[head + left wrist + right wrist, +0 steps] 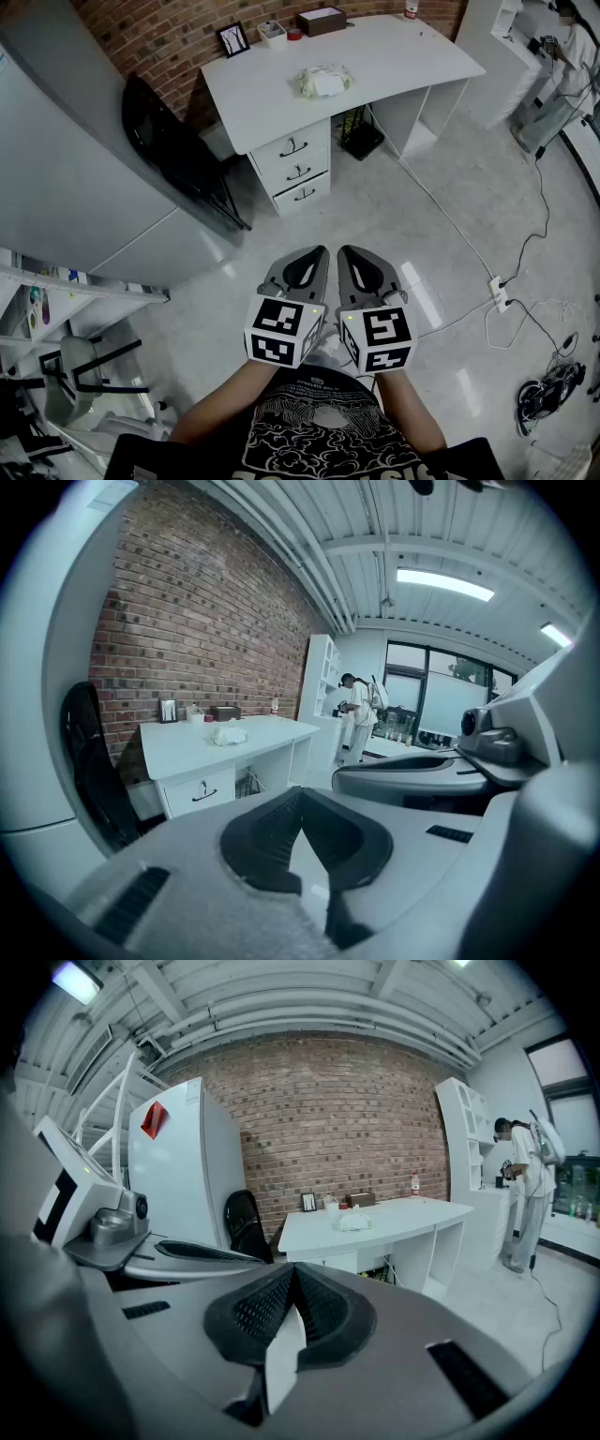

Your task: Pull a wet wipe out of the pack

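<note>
The wet wipe pack (323, 81) is a pale soft packet lying in the middle of the white desk (394, 56), far ahead of me. It also shows small in the left gripper view as the pack (230, 734) and in the right gripper view as the pack (354, 1222). My left gripper (316, 253) and right gripper (348, 253) hang side by side over the floor, well short of the desk. Both are shut with nothing between the jaws. The left gripper (300, 795) and the right gripper (293, 1269) point toward the desk.
A black chair (183, 155) stands left of the desk's drawer unit (298, 171). A picture frame (233, 38), a cup and a brown box (321, 20) line the desk's back edge. Cables and a power strip (497, 291) lie on the floor at right. A person (572, 47) stands far right.
</note>
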The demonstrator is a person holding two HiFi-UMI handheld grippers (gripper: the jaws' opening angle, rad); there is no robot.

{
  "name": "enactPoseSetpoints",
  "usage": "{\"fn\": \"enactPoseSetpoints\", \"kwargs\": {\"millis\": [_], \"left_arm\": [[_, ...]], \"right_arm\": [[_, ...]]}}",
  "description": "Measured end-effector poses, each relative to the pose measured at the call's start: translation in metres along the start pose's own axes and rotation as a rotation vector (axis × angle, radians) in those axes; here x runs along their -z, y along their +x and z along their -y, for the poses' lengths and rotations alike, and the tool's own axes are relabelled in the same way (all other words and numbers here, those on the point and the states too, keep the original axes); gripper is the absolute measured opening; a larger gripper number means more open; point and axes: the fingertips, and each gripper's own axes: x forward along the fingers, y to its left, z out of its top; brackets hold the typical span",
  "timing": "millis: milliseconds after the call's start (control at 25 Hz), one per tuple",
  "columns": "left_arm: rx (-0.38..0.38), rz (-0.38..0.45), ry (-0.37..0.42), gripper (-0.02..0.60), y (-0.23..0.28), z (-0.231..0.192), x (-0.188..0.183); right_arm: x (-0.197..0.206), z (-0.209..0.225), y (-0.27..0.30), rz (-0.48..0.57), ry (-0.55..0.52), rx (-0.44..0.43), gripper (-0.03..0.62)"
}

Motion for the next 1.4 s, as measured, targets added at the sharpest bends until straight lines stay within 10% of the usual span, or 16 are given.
{"fn": "enactPoseSetpoints", "kwargs": {"millis": [1400], "left_arm": [[0.107, -0.003, -0.012, 0.011, 0.11, -0.113, -0.061]], "right_arm": [[-0.053, 0.029, 0.152, -0.058, -0.004, 0.065, 0.018]]}}
